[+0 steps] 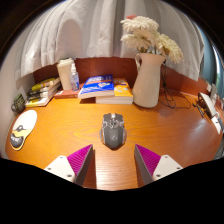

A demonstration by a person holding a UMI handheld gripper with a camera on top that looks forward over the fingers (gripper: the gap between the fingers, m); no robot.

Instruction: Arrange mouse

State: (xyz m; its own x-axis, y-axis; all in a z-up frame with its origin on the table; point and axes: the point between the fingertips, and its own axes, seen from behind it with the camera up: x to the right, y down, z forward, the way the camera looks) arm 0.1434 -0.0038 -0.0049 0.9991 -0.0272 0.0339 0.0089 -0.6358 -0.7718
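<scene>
**Mouse waits just ahead of spread fingers**

The gripper [113,163] hovers low over the wooden desk [60,138], its 2 magenta pads [80,158] held apart with nothing between them. Just ahead at 12 o'clock sits the dark grey mouse [113,130], resting on the desk and untouched. At 9 o'clock lies a white mouse pad [22,128]. Beyond the mouse, at 11 o'clock, is a stack of books [106,89]; at 1 o'clock stands a white vase [147,80] of pale flowers [148,36].
</scene>
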